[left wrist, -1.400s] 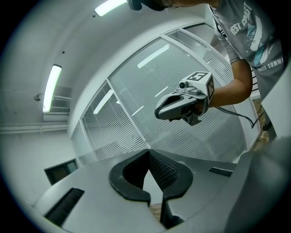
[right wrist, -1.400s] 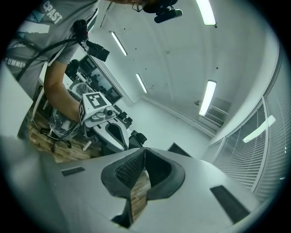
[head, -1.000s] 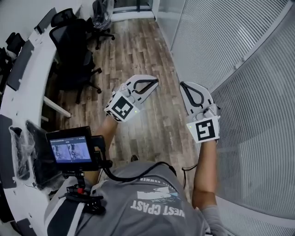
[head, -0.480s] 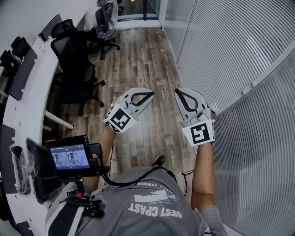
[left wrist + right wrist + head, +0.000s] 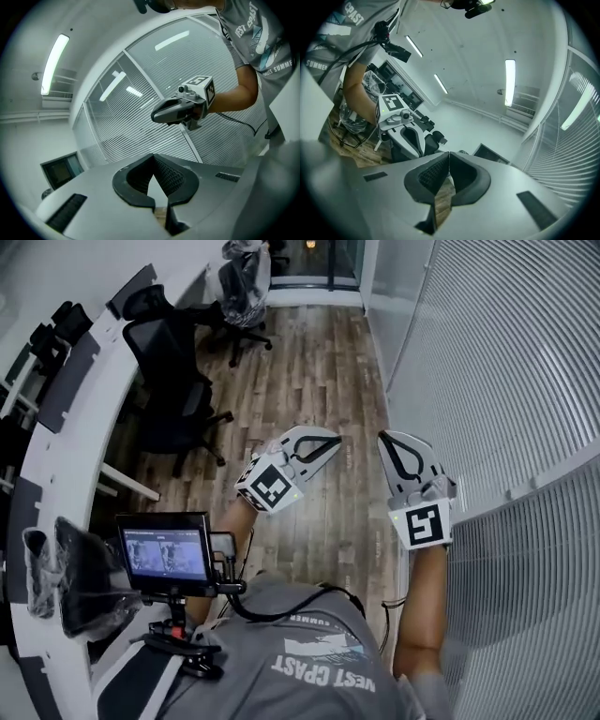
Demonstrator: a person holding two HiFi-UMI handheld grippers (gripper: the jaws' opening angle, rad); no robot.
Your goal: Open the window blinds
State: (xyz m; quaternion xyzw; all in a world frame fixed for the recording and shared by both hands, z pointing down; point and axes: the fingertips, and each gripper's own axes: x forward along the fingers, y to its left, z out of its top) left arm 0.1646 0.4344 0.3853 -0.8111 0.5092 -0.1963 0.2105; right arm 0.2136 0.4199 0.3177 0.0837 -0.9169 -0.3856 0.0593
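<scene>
Head view: person in a grey shirt stands on a wood floor with both forearms held out ahead. Left gripper and right gripper hang side by side over the floor, apart from each other, tips pointing away from the body and leaning a little toward one another. Blinds fill the right side of the view, hung on a glass wall in panels split by a white frame; slats lie closed across every panel in sight. The right gripper is the nearer of the two to the blinds, just beside them, not touching. The left gripper is further off, over mid-floor. A curved white desk runs down the left, with black chairs tucked along it. A small lit screen sits on a mount at the person's left side. Left gripper view: jaws pressed together, pads meeting at the tip, nothing between them. Past the tip, blind slats cover the background, and the right gripper shows in the air in front of them, with its marker cube and a bare forearm behind. Right gripper view: jaws likewise closed tip to tip and empty, with a sliver of floor showing through the hollow behind the tips. Beyond them are the left gripper, the chairs and long ceiling lights, with blinds at the right edge. Neither gripper is in contact with the blinds.
</scene>
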